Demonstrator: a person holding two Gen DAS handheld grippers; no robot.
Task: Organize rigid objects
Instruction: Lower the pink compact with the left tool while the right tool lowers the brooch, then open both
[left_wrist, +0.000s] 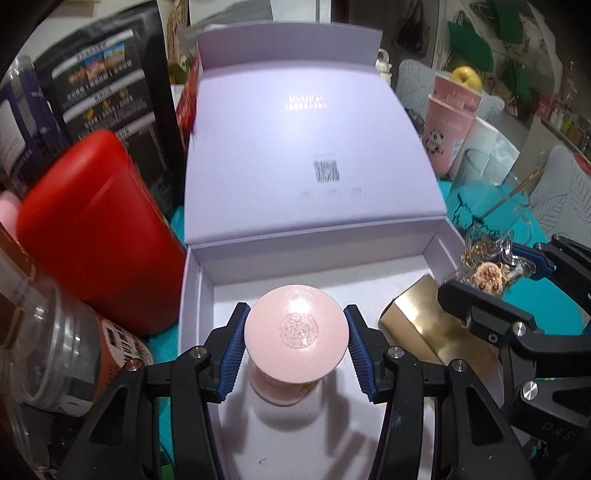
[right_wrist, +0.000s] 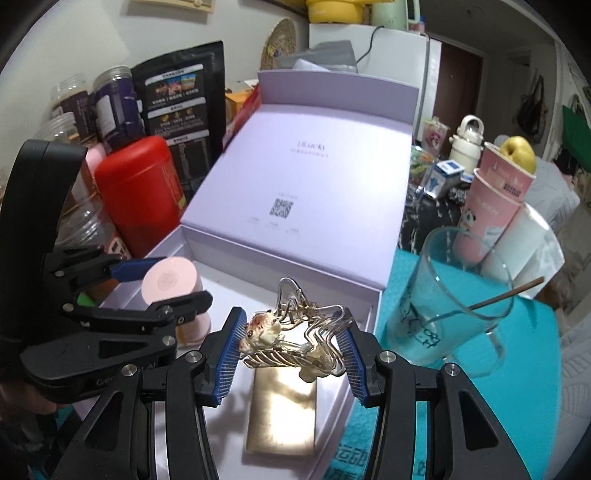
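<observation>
A: How many things are in play?

B: Two. The left hand-held gripper clasps one pink jar inside the open lilac box; the right hand-held gripper clasps one clear claw clip above it.

A: And in the box?

B: One gold card on its floor. The jar's label is hidden.

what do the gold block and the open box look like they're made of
Gold block: looks like metal or metallic foil over card, mirror-glossy, throwing back a bright glare; which one isn't clear. Open box: matte pale lilac paperboard, judging by its folded hinge, flat thick walls and printed code.
</observation>
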